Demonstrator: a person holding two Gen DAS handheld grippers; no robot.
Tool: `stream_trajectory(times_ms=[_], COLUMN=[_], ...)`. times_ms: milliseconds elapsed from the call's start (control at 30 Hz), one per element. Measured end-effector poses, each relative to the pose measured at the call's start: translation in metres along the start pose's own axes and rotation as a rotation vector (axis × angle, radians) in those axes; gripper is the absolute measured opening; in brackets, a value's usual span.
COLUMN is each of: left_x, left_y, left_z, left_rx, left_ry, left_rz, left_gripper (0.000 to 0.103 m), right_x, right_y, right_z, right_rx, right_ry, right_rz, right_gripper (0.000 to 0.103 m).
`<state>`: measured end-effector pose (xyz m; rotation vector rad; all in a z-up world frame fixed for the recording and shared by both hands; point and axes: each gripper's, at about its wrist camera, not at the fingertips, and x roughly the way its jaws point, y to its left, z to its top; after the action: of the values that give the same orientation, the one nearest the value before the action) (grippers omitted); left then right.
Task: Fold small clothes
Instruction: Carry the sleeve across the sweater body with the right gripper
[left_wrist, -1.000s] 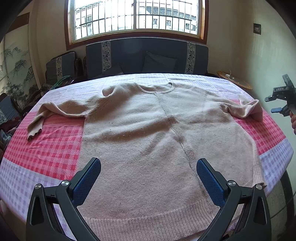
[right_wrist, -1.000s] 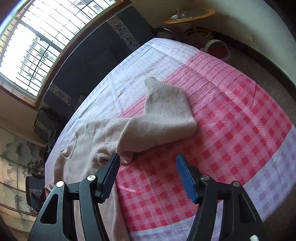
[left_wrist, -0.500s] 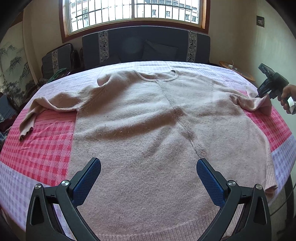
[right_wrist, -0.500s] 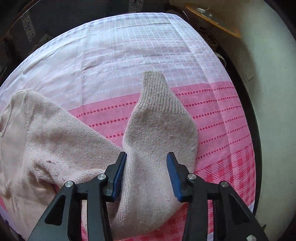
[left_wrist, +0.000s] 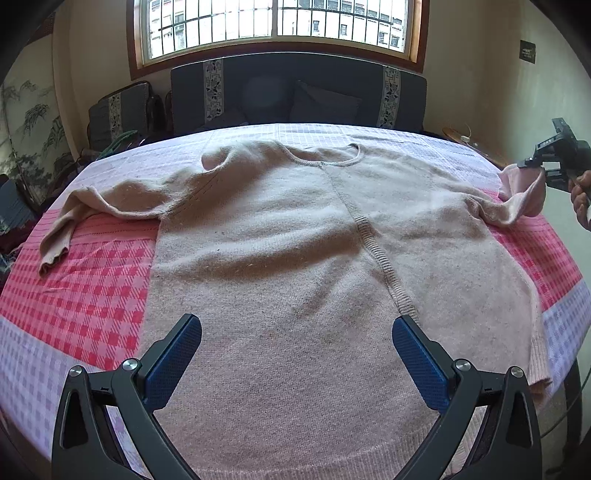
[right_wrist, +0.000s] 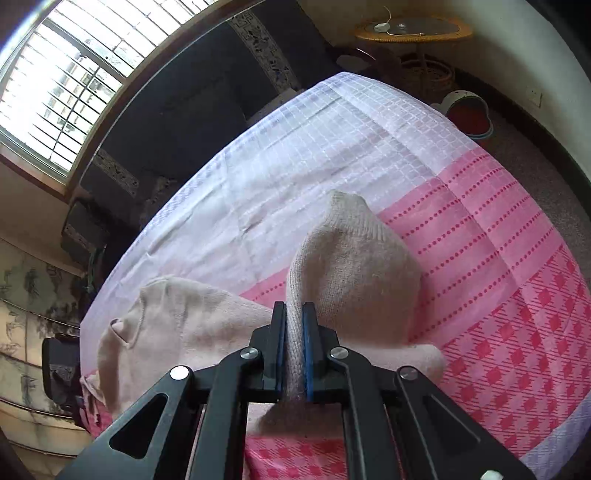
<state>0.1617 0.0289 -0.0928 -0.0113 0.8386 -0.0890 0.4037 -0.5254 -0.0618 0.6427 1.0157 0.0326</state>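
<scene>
On checked cloth (left_wrist: 92, 295), fuzzy beige knit sweater (left_wrist: 280, 280), right tongs (right_wrist: 294, 343) pinching sleeve (right_wrist: 354, 273)

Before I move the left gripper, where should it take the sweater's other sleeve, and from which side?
Grip the free sleeve near its cuff, coming from the outer left edge of the table. There it lies flat on the checked cloth, single and clear of the sweater body, so the left gripper, now open, can pinch it alone. The right gripper already holds its sleeve.

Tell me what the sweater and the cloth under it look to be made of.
Sweater: soft beige knit, probably wool or a blend; ribbed cuff and fuzzy, pilled surface where the right gripper pinches the sleeve. Tablecloth: thin woven fabric, likely cotton, matte, with pink checks and creases.
</scene>
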Motion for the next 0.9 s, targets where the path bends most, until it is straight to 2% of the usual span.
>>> stream_trajectory(times_ms=[133,200,300,333,400,467,533,600,700,767,900], left_x=[-0.014,-0.02,-0.024,-0.025,-0.024,-0.022,-0.02,-0.018,-0.016,-0.013,-0.002], left_y=[0.016,0.025,0.041,0.047,0.059,0.071,0.082,0.092,0.103,0.11,0.123], left_z=[0.0,-0.002,-0.007,-0.009,-0.013,-0.017,-0.019,-0.019,-0.014,-0.005,0.026], left_rx=[-0.035,-0.045,-0.058,-0.065,-0.084,-0.107,-0.131,-0.151,-0.163,-0.179,-0.246], left_ry=[-0.034,-0.047,-0.052,-0.051,-0.041,-0.032,-0.025,-0.025,-0.032,-0.033,-0.039], left_rz=[0.026,0.044,0.076,0.084,0.096,0.103,0.107,0.101,0.097,0.068,-0.077], left_gripper=[0.102,0.102,0.102,0.102,0.102,0.102,0.102,0.102,0.102,0.102,0.102], right_x=[0.002,0.013,0.047,0.063,0.101,0.139,0.169,0.178,0.157,0.136,0.094], right_y=[0.094,0.16,0.25,0.276,0.315,0.335,0.337,0.323,0.293,0.265,0.2], right_z=[-0.015,-0.034,-0.084,-0.106,-0.156,-0.207,-0.243,-0.254,-0.25,-0.237,-0.216], right_rx=[-0.05,-0.16,-0.403,-0.489,-0.665,-0.823,-0.915,-0.872,-0.807,-0.723,-0.543], right_ry=[-0.085,-0.104,-0.045,-0.01,0.096,0.214,0.303,0.361,0.311,0.289,0.199], right_rz=[0.289,0.39,0.501,0.526,0.523,0.463,0.375,0.386,0.399,0.436,0.445], right_gripper=[0.008,0.008,0.008,0.008,0.008,0.008,0.009,0.011,0.011,0.012,0.013])
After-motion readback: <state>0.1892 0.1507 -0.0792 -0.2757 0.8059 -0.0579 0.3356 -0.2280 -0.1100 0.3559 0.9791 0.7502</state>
